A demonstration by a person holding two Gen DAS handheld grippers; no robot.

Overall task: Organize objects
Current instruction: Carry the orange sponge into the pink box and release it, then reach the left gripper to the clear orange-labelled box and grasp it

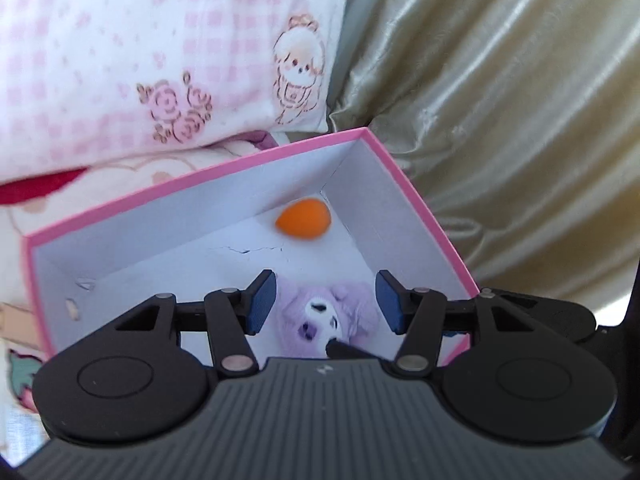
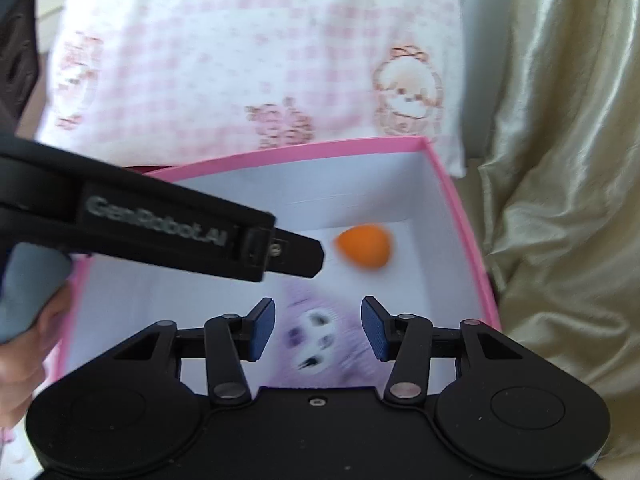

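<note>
A pink-rimmed box with a white inside stands open on the bed. A lilac plush toy lies face up on its floor. An orange egg-shaped ball sits blurred in the far corner. My left gripper hangs over the plush, blue pads apart and clear of it. My right gripper is open above the same plush, which is blurred between its pads. The left gripper reaches in from the left in the right wrist view, tip near the ball.
A pink-checked pillow with cartoon prints lies behind the box. Shiny beige fabric fills the right side. A hand grips the left gripper's handle. A dark object stands at the far left.
</note>
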